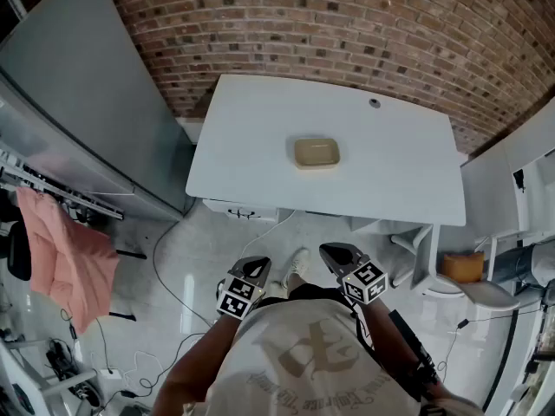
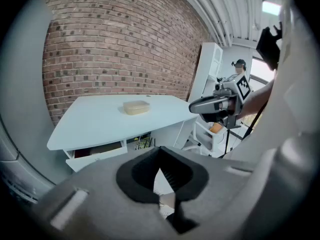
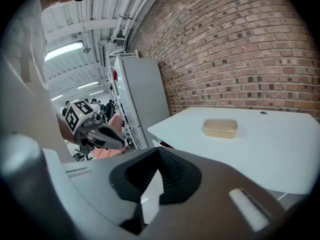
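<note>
A shallow tan lidded container [image 1: 316,152] lies alone near the middle of the white table [image 1: 390,172]. Both grippers hang close to the person's body, over the floor and well short of the table's near edge. The left gripper [image 1: 253,267] has its jaws together with nothing between them, and so does the right gripper [image 1: 334,251]. In the left gripper view the container [image 2: 136,107] is far off on the table, and the right gripper [image 2: 200,105] shows to the right. The right gripper view has the container [image 3: 220,128] ahead and the left gripper [image 3: 112,139] at left.
A tall grey cabinet [image 1: 78,102] stands left of the table, with a pink cloth [image 1: 61,254] on a rack below it. A brick wall runs behind. A drawer unit [image 1: 243,211] sits under the table. White furniture and an orange object [image 1: 464,267] stand at right. Cables lie on the floor.
</note>
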Demonstrator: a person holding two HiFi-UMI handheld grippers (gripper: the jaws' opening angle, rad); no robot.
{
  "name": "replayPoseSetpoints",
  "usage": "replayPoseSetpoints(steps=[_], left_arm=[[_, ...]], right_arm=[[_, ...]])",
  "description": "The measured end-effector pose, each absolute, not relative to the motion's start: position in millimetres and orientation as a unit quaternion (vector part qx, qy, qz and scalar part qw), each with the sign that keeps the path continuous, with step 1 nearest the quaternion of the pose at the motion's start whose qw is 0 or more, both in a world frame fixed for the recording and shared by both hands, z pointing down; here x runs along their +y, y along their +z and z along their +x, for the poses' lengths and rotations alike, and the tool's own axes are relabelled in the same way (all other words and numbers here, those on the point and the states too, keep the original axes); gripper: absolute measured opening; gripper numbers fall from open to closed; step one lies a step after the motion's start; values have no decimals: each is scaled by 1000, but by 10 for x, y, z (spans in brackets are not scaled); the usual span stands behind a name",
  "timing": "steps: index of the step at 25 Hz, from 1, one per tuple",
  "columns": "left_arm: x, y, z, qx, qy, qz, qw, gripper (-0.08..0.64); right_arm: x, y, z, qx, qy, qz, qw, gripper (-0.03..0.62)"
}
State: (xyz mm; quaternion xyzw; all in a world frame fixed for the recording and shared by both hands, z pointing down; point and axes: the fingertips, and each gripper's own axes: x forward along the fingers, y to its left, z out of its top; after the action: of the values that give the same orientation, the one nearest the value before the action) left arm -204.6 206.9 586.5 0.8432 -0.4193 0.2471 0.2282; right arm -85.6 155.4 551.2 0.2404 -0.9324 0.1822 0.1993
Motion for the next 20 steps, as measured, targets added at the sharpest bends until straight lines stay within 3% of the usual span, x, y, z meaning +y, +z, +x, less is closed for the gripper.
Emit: replayPoseSetpoints(steps=[20], left_arm=[[2299,5711,-2057,-427,217,852,212,3]], right_arm=[[1813,5320,-945,-936,153,246,200,8]])
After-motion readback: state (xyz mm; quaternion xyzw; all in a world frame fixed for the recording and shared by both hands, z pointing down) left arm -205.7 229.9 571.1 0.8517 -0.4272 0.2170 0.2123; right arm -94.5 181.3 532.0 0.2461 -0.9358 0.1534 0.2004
